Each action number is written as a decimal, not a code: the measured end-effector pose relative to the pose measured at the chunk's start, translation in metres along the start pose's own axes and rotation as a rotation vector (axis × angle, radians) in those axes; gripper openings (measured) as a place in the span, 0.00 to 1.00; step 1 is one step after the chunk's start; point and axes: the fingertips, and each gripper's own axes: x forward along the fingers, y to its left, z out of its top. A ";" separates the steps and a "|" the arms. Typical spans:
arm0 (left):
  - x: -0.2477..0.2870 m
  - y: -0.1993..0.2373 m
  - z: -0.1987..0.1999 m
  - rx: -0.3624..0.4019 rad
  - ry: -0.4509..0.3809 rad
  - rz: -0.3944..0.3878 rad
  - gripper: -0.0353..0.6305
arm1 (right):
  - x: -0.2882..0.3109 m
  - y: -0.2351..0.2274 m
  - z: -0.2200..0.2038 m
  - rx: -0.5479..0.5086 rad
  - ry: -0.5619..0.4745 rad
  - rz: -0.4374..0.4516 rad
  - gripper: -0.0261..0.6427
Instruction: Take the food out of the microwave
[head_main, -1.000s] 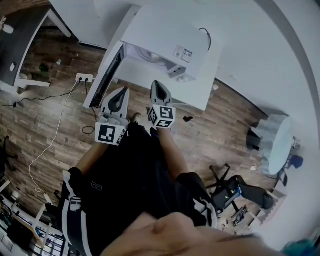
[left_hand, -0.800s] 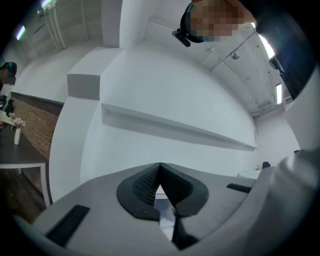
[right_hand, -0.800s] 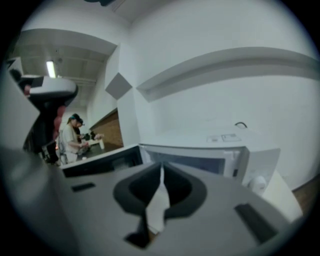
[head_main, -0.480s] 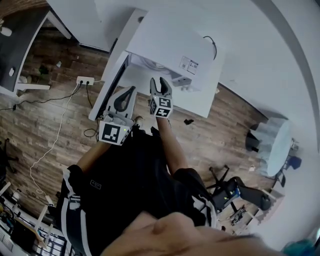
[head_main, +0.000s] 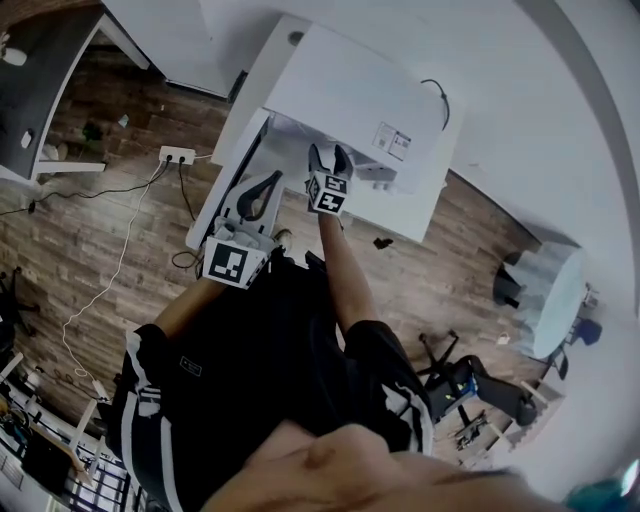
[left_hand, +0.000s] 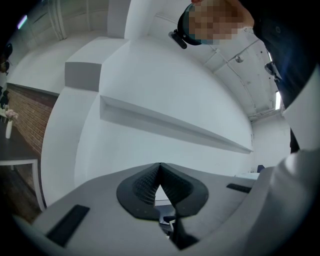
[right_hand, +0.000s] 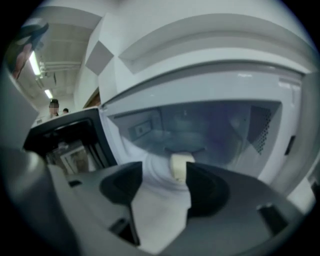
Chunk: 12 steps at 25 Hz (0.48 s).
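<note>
**Head view:** white desk (head_main: 405, 208) carrying the microwave (head_main: 345, 90). Its door (head_main: 225, 180) stands open just left of the left claw (head_main: 266, 184). The right claw (head_main: 329, 154) is at the cavity mouth. Wood-plank floor (head_main: 90, 280); power strip (head_main: 175, 155) left of the left claw.

**Left gripper view:** left claw (left_hand: 159, 166) clenched and empty. White wall (left_hand: 150, 85) ahead, brick wall (left_hand: 25, 120) to its left.

**Right gripper view:** right claw (right_hand: 165, 174) released, jaws opening. Pale food (right_hand: 180, 165) shows in the gap near the right finger, untouched, inside the microwave.

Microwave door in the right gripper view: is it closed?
No, the microwave door stands swung open at the left, leaving the cavity exposed with pale food inside.
</note>
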 end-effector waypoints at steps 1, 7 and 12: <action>0.001 0.001 0.000 -0.001 0.001 -0.002 0.10 | 0.006 -0.003 -0.004 -0.002 0.012 -0.006 0.45; 0.004 0.008 -0.006 -0.010 0.025 0.003 0.10 | 0.031 -0.022 -0.017 -0.005 0.050 -0.049 0.46; 0.005 0.009 -0.010 -0.017 0.040 -0.003 0.10 | 0.044 -0.030 -0.015 -0.022 0.053 -0.038 0.47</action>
